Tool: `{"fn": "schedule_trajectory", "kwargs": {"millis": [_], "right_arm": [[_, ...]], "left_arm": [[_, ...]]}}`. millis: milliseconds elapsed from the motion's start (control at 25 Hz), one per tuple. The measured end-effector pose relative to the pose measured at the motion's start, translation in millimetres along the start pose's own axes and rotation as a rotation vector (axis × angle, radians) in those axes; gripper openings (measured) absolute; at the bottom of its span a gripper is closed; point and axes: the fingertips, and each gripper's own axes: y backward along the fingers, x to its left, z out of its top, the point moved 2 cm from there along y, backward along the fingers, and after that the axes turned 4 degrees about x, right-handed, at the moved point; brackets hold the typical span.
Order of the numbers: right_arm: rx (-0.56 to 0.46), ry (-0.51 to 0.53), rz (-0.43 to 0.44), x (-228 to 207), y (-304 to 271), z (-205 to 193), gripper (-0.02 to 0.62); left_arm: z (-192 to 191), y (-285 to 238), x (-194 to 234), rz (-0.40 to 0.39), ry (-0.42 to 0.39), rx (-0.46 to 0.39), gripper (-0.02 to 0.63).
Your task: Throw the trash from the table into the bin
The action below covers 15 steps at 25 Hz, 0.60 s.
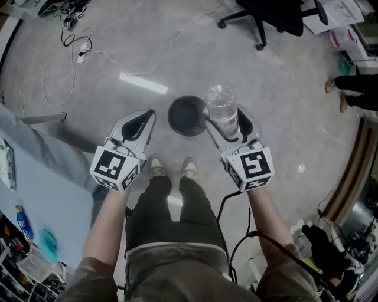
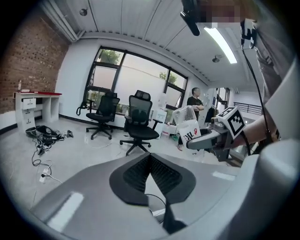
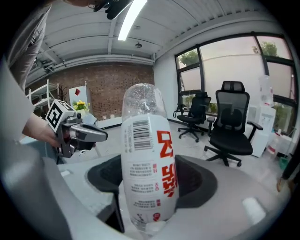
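- Right gripper [image 1: 228, 122]: jaws clamped on a clear plastic bottle [image 1: 221, 106]. In the right gripper view the bottle [image 3: 147, 159] stands up between the dark pads [image 3: 197, 180], held by its lower part. Its white label carries red print and a barcode.
- Left gripper [image 1: 145, 117]: jaws closed tip to tip, nothing between them. The left gripper view shows the ribbed pads [image 2: 164, 176] meeting at the front.
- Both grippers are held level and side by side, apart from each other, pointing away from the person.
- Bin [image 1: 177, 125]: dark and round, standing on the grey floor [image 1: 136, 53] just ahead of the person's shoes [image 1: 157, 167]. In the head view the held bottle overlaps the bin's right rim. The left gripper's tips lie just left of it.
- Table [image 1: 41, 189]: light blue, at the person's left, well apart from the bin. A small blue bottle [image 1: 22, 222] and a blurred teal item [image 1: 47, 244] lie near its edge.
- Surroundings: a white cable [image 1: 106, 59] trails across the floor, and an office chair [image 1: 269, 15] stands beyond the bin.
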Motion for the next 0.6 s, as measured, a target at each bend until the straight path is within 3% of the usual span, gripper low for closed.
{"fn": "schedule_trajectory", "kwargs": {"millis": [240,600], "right_arm": [[0.045,-0.039,0.018,-1.9,-75.7,-90.2,0.322],[0.122,-0.034,0.064,11.1,-179.5,-233.4,0.324]], "left_arm": [[-97.1,-57.6,17.1,-0.032,0.068,0.027,0.0],[-270.3,-125.2,49.4,-0.03,0.125,0.14,0.0]]}}
